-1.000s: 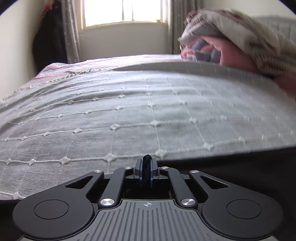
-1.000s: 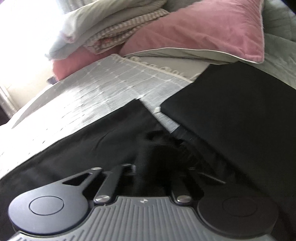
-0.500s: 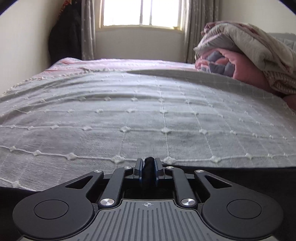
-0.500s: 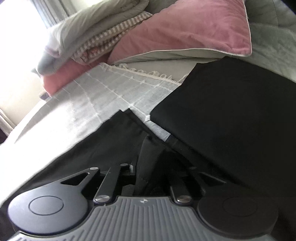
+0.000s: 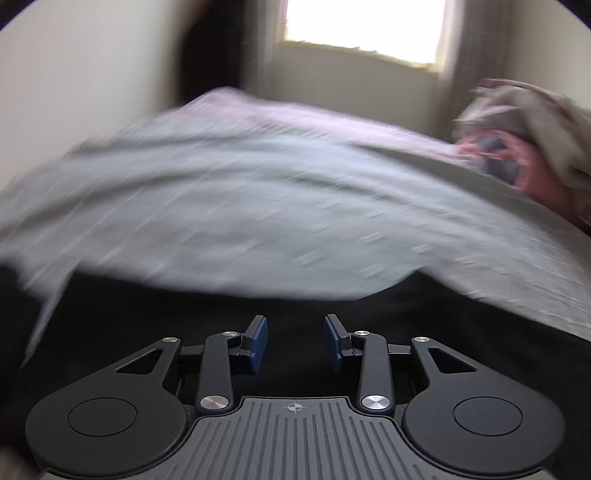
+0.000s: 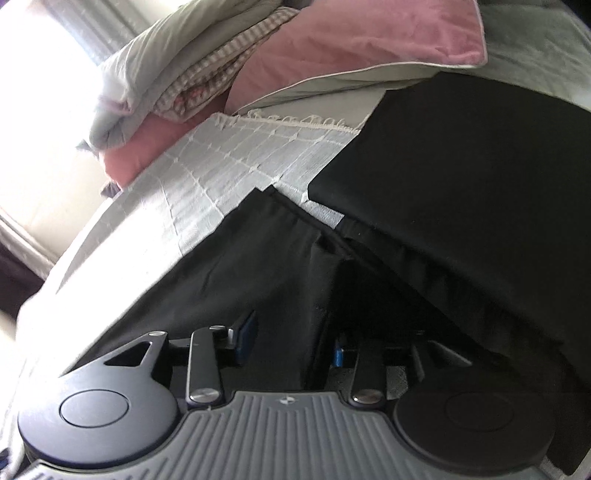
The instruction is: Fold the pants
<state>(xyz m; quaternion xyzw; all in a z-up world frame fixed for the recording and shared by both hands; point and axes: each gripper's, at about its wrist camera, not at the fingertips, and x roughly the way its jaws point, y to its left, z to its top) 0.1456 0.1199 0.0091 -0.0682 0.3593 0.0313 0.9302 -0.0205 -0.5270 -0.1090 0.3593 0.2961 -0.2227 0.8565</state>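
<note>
Black cloth, the pants point(image 6: 236, 280), lies spread on a grey checked bedspread point(image 6: 229, 162) and fills the lower part of both wrist views. In the right wrist view a pointed corner of the pants reaches toward 12 o'clock, its straight hem running down to 8 o'clock over the bedspread. A second flat black fabric piece point(image 6: 461, 177) lies at 2 o'clock, its near edge overlapping the pants; only a thin wedge of bedspread separates the two at their corners. The right gripper point(image 6: 291, 343) has just been opening; its blue pads stand wide apart with a loose fold of the pants rising between them, the pads not pressing on it. Beyond, at 12 o'clock, a pink pillow point(image 6: 369, 40) and folded bedding point(image 6: 177, 62) close off the fringed far edge of the bedspread.

The left wrist view is blurred. The left gripper point(image 5: 294, 343) has also just been opening; its blue pads point(image 5: 257, 343) are parted over the black cloth with nothing between them. From 9 to 1 o'clock the bedspread lies bare up to a wall and a bright window point(image 5: 365, 26), giving open room; bedding is heaped at 2 o'clock.
</note>
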